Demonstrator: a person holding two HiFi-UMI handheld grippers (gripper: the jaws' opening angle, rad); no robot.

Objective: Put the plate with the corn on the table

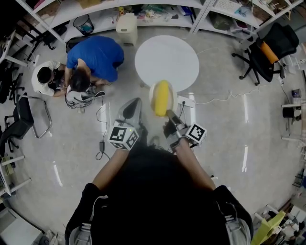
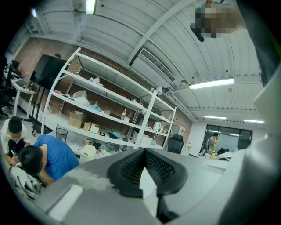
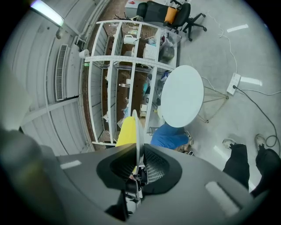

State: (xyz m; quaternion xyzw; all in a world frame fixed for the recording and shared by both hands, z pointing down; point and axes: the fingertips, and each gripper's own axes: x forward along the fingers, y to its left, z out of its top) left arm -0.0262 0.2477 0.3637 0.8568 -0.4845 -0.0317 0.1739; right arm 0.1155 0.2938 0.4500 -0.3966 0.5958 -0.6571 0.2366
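Observation:
A white plate [image 1: 154,97] carrying a yellow ear of corn [image 1: 163,97] is held in the air, tilted, just short of the round white table [image 1: 166,62]. My right gripper [image 1: 168,114] is shut on the plate's near rim. In the right gripper view the plate [image 3: 138,132] stands edge-on between the pads, the corn [image 3: 127,132] lies on its left face, and the table [image 3: 182,96] is ahead. My left gripper [image 1: 132,108] hangs beside it on the left, shut and holding nothing. In its own view the left gripper [image 2: 144,151] has its tips together.
A person in a blue shirt [image 1: 95,60] crouches on the floor left of the table, beside another person in white [image 1: 45,76]. A power strip and cable [image 1: 184,101] lie near the table's foot. Office chairs [image 1: 267,48] stand at the right, with shelves [image 1: 158,9] behind.

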